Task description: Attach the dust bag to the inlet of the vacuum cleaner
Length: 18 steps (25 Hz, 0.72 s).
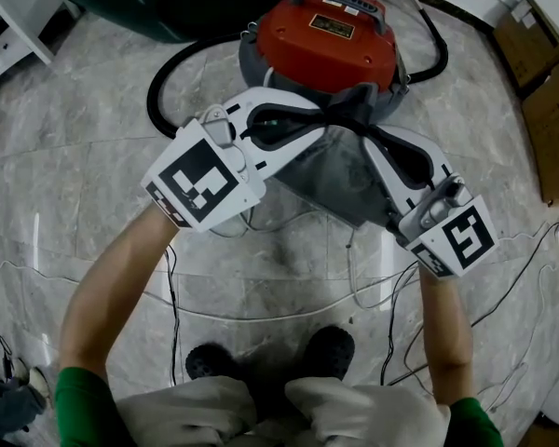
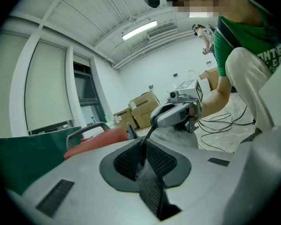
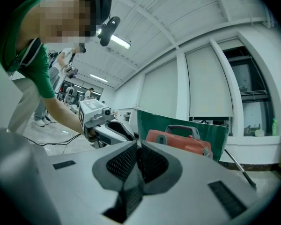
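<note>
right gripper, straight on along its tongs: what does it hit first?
Probably the red vacuum cleaner: it lies ahead of the right gripper, whose tongs grip the dust bag. Depth is unclear.

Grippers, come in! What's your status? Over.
Left gripper and right gripper jaws shut on dust bag. Bag at vacuum cleaner, join hidden. Nothing seen blocking.

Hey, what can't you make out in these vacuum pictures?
- Vacuum cleaner inlet: head view, hidden behind the dust bag, left claw and right claw.
- Bag's opening: head view, covered by the claw tips; neither gripper view shows it.
- Hose far end: head view, cut off at the top edge.
</note>
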Motion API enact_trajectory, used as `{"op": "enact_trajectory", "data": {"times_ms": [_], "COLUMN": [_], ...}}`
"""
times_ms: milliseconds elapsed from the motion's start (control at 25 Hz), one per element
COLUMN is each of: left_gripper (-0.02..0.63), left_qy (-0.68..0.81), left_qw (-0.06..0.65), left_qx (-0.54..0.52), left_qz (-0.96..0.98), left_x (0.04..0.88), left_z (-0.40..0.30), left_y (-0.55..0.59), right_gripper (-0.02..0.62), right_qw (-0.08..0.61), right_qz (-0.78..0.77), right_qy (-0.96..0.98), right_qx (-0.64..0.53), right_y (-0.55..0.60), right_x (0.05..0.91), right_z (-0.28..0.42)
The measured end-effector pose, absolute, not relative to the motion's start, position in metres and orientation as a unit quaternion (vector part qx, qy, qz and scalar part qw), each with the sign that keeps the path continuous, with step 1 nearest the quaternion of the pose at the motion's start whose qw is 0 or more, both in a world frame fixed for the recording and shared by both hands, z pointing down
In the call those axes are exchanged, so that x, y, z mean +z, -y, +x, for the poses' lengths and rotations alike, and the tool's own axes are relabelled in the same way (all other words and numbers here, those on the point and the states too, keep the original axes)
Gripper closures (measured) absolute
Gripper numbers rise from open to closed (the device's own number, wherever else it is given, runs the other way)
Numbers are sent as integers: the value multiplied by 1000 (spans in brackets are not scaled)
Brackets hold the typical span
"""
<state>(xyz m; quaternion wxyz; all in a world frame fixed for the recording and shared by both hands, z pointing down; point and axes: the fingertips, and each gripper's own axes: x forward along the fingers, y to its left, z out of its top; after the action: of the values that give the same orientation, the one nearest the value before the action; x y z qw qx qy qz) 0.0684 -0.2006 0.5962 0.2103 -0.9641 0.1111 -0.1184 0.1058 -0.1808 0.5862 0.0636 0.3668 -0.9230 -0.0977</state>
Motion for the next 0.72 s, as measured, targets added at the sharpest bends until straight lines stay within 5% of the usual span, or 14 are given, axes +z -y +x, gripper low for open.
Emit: {"op": "enact_trajectory", "data": {"times_ms": [720], "left_gripper": [563], "left_qy": [-106], "left_qw": [226], "left_qx": [-121], "left_qz": [-961], "left_x": [604], "left_z": [98], "left_y": [220], "right_gripper": [565], "right_qw": [19], "right_qz": [373], "right_qy": [925], "right_qx": [-71], "right_y": [205], "right_x": [600], "right_z": [140]}}
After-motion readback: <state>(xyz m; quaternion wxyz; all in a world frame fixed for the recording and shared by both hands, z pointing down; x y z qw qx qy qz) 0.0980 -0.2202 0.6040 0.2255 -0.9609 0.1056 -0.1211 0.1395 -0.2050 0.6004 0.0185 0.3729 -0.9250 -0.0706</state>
